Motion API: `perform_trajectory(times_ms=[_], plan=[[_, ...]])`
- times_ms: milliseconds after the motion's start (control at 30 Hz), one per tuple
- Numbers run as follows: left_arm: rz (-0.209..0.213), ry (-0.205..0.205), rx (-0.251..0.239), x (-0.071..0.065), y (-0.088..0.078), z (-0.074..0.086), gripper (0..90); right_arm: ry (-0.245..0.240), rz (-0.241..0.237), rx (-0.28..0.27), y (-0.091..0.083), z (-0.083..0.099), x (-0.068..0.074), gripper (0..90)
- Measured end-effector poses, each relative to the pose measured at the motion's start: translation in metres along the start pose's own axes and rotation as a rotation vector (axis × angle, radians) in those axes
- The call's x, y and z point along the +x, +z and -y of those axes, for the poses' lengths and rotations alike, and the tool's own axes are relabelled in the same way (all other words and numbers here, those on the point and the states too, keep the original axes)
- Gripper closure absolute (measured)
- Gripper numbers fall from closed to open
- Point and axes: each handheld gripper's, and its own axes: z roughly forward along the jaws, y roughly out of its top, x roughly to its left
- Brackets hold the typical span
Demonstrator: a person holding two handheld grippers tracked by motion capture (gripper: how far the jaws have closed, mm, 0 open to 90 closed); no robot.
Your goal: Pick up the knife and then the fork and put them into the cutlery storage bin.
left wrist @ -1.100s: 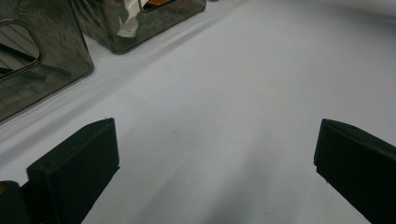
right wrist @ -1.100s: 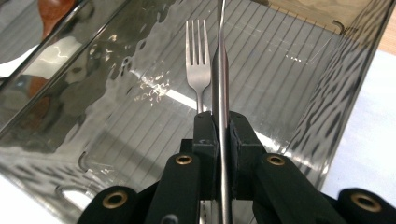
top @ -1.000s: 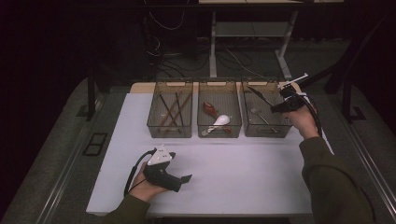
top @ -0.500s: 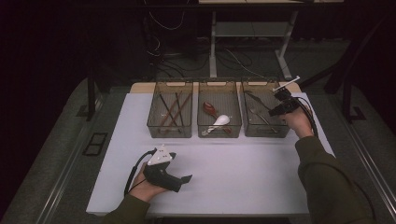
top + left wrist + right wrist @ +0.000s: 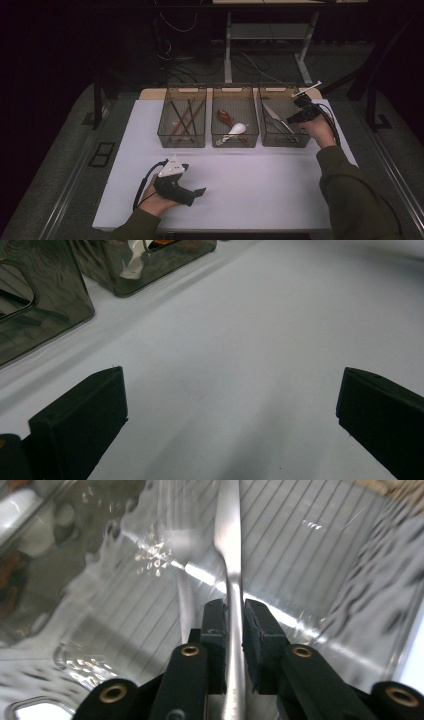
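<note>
Three bins on the worktop; right tongs, just loosening, flank a slim shiny knife over the rightmost bin; left tongs gape wide.

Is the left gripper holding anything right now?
No, the left gripper has its jaws wide apart over the bare white table, with nothing between them.

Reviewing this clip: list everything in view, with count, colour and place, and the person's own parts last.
table: one, white top, centre.
bins: three, clear smoky plastic, in a row at the table's far edge.
sticks: several, dark brown, left bin.
spoons: one white, one reddish brown, middle bin.
metal cutlery: a few silver pieces, right bin.
table knife: one, silver, between the right gripper's jaws.
left gripper: black, jaws wide apart above bare table.
right gripper: black, inside the right bin; its jaws have just been opening slightly.
</note>
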Motion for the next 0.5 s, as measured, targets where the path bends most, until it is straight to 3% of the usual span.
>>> perform_trajectory(times_ms=[267,400,500], plan=[[0.003,0.0,0.003,-0.001,0.0,0.0,0.0,0.032,-0.016,-0.05,-0.008,0.002,-0.006,65.2],[0.007,0.002,0.006,-0.001,0.001,0.0,0.0,0.035,-0.018,-0.093,-0.011,0.002,-0.006,48.5],[0.014,0.01,0.009,0.0,0.001,0.001,0.0,0.023,0.001,-0.114,-0.014,0.002,-0.005,42.0]])
